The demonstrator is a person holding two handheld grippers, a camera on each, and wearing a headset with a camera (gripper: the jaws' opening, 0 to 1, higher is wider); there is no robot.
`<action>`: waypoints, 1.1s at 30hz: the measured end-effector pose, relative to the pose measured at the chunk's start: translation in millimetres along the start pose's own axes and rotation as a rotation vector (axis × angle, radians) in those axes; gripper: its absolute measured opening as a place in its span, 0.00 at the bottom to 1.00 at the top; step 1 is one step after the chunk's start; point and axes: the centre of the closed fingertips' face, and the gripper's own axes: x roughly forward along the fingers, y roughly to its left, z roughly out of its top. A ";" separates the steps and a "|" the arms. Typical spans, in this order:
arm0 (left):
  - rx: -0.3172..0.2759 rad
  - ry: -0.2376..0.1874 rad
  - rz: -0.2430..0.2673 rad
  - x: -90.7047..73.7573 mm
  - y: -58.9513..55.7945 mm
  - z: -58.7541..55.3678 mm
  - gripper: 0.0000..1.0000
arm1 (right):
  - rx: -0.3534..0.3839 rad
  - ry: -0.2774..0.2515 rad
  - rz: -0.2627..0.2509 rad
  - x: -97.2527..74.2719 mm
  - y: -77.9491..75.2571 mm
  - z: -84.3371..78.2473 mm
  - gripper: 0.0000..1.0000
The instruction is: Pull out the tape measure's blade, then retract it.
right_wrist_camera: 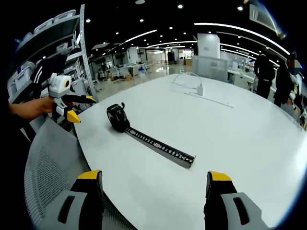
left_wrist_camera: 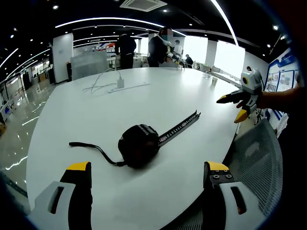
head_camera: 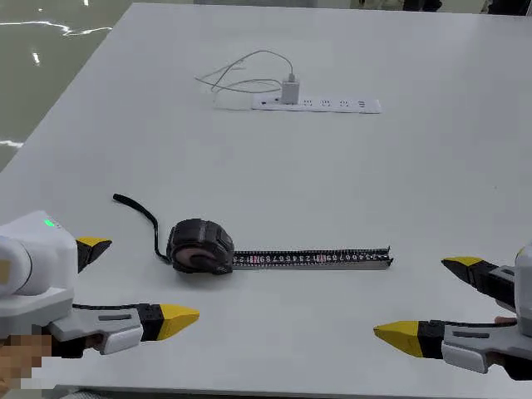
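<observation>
White workbench top point(head_camera: 349, 191) in a big open hall, pretty bare. At the far side sat a power strip point(head_camera: 320, 104) with a charger point(head_camera: 289, 90) plugged in, well away from the action.

So your tape measure point(head_camera: 199, 246) lay flat on the bench in front of you, roughly centred between your two tools but further out than both. Its blade point(head_camera: 312, 258) was out and resting on the surface. The long axis ran straight across you, side to side: dark case on the left, tip point(head_camera: 388, 256) on the right. The wrist strap point(head_camera: 141, 212) trailed off left and away from the case.

Your left gripper point(head_camera: 150, 278) was wide open, nothing in it, sitting just near-side and left of the case. Your right gripper point(head_camera: 412, 297) was spread open and empty too, near-side and a bit right of the tip. Neither one was touching the tape.

That's the bit that mattered, I reckon: each tool was lined up with its own end. Left was clearly the closer one to the case, right the closer one to the tip. With the blade out, the pull looked done and the retract was what was left. My guess is you'd pin the case with the left and guide the tip home with the right, so it wouldn't whip back.
</observation>
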 end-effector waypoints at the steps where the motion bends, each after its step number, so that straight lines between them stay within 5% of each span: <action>1: -0.001 -0.001 0.001 -0.2 -0.2 0.5 0.95 | 0.000 0.002 -0.002 -0.3 -0.1 -0.4 0.88; 33: -0.018 0.000 0.025 -7.8 3.5 -3.4 0.94 | 0.016 0.002 -0.022 -4.5 -3.0 -5.1 0.88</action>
